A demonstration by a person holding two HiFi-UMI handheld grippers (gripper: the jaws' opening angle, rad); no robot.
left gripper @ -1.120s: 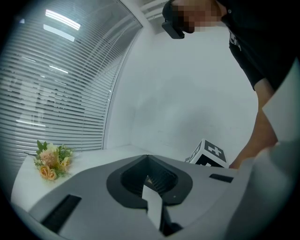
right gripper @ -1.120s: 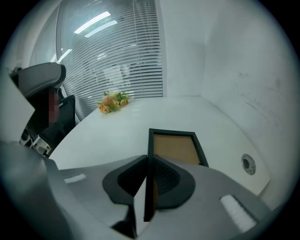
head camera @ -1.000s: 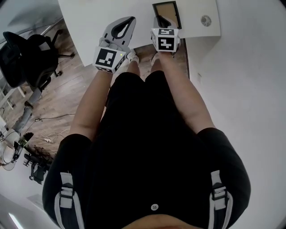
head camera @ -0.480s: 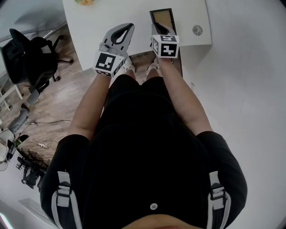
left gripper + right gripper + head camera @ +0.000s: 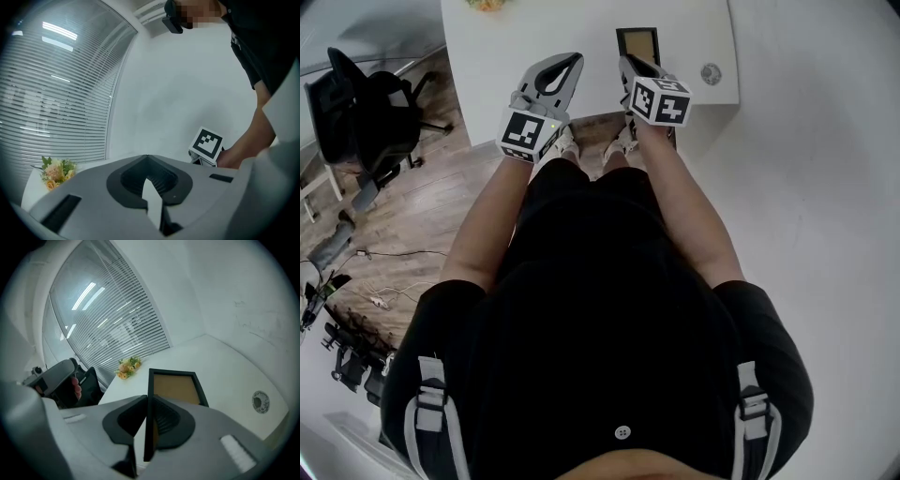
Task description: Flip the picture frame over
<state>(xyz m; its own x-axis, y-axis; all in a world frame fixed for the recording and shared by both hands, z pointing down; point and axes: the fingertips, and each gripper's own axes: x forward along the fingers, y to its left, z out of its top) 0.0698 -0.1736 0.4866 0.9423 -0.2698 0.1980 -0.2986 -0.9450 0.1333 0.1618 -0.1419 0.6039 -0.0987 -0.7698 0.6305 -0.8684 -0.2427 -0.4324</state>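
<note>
The right gripper is seen closed on the picture frame: the frame's black left bar is clamped between the two dark pads, and it runs on past the jaw tips toward 12 o'clock in the right gripper view. The frame's brown panel is turned up toward the camera. In the head view the frame is found on the white table at about 12 o'clock of the picture, its near end taken by the right gripper; whether it is lifted clear of the tabletop cannot be told. The left gripper is held at 9 o'clock of the right one, over the table's near edge, and apart from the frame. Its jaws are brought together at the tips, and only a thin sliver of light is left behind them; nothing is held between them. A small bunch of flowers is placed at 10 o'clock of the frame, well apart from it. A round grommet is set in the table at 4 o'clock of the frame.
</note>
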